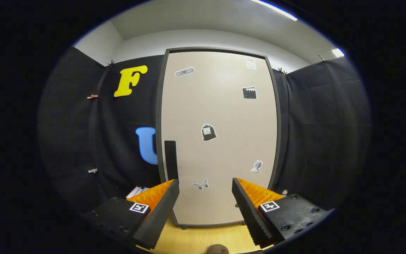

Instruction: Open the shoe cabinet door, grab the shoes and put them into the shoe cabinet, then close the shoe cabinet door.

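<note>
A tall beige shoe cabinet [220, 137] with a dark frame stands straight ahead, its door shut and dotted with several stickers. A dark vertical handle [171, 158] sits on the door's left side, just above my left finger. My gripper [205, 185] is open, its fingers spread wide with nothing between them, aimed at the door's lower half. A rounded brown thing [217, 249], perhaps part of a shoe, peeks up from the floor below and between the fingers; too little of it shows to tell.
The cabinet stands on a light wooden floor [203, 238]. Black cloth walls [326, 134] flank it on both sides. Something white and flat [136, 191] lies low to the left of the cabinet, behind my left finger.
</note>
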`<state>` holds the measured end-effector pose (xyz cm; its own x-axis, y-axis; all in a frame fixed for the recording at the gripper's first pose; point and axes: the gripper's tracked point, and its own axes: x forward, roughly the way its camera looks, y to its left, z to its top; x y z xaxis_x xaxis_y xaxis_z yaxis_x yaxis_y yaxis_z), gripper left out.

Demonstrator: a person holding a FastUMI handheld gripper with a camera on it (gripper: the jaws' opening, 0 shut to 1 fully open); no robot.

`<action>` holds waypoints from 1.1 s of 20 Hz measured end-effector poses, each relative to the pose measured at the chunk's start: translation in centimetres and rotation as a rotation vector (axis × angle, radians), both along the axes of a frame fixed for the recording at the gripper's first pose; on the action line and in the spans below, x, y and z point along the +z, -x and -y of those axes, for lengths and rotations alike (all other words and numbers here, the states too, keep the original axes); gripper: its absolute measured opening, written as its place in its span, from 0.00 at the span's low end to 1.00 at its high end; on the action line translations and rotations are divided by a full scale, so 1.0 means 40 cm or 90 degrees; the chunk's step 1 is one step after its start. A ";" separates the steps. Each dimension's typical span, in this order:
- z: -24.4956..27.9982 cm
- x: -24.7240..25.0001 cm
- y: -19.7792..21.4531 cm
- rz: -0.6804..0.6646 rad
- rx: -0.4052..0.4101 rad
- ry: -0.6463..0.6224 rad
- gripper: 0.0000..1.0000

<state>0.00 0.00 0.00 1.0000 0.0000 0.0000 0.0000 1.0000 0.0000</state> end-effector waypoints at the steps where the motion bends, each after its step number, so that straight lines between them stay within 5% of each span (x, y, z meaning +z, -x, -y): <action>1: 0.001 0.000 -0.002 0.001 -0.001 0.000 0.98; 22: -0.086 -0.009 -0.070 0.005 0.044 -0.004 0.98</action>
<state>2.80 3.43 -0.37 0.9976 0.0690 0.0079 -0.0690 0.9976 0.0054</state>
